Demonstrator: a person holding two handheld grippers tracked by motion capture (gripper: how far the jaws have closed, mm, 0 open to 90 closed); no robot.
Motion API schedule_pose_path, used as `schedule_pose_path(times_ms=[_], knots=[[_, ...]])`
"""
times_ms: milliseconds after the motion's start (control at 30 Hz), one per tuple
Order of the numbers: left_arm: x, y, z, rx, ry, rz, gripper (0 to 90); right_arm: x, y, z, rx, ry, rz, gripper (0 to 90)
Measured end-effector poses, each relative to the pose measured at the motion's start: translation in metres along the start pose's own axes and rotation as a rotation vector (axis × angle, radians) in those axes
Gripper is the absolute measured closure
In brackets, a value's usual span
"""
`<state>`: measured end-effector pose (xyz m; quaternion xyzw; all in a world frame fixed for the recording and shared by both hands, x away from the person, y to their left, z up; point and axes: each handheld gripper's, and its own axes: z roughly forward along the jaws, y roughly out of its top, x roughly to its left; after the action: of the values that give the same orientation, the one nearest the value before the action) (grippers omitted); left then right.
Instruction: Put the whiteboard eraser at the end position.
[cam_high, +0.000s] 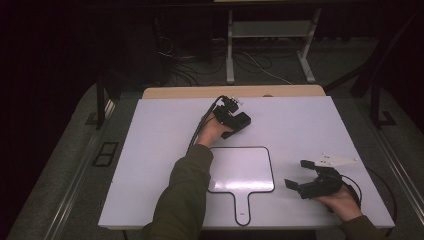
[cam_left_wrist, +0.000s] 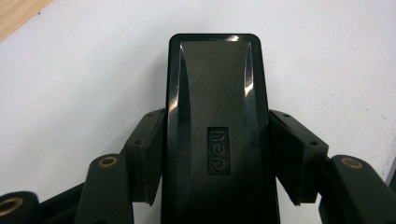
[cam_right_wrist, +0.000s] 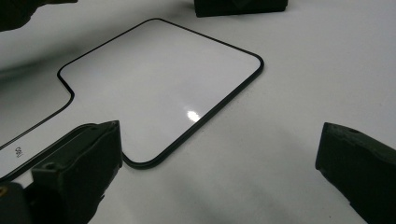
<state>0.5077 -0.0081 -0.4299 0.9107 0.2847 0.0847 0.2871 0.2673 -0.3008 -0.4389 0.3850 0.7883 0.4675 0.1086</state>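
Observation:
A black "deli" board eraser (cam_left_wrist: 215, 70) lies flat on the white table, far of the middle. My left gripper (cam_left_wrist: 217, 119) is shut on it, one pad against each long side. The high view shows this gripper (cam_high: 234, 121) and the eraser (cam_high: 243, 120) just beyond a small white paddle-shaped whiteboard (cam_high: 241, 170) with a black rim and a handle toward the near edge. My right gripper (cam_high: 298, 174) hovers open to the right of the board, nothing between its jaws. In the right gripper view, the gripper (cam_right_wrist: 219, 140) faces the whiteboard's corner (cam_right_wrist: 154, 79), with the eraser (cam_right_wrist: 238, 7) farther off.
The white tabletop (cam_high: 310, 125) has bare room on its left and far right. A wooden strip (cam_high: 175, 92) runs along its far edge. Beyond it are floor cables and a metal stand (cam_high: 270, 30). A green sleeve (cam_high: 185, 195) crosses the near left of the whiteboard.

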Motion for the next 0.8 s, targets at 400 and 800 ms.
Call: schedule_pose_path(times_ms=[400, 800], knots=[[0.0007, -0.001, -0.0005, -0.037, -0.014, -0.008, 36.4, -0.0005, -0.0008, 0.0007, 0.003, -0.001, 0.001, 0.0], [-0.0032, -0.0027, -0.0086, -0.107, -0.025, -0.016, 20.9, -0.0002, -0.0047, 0.004, 0.034, 0.008, -0.01, 0.0]])
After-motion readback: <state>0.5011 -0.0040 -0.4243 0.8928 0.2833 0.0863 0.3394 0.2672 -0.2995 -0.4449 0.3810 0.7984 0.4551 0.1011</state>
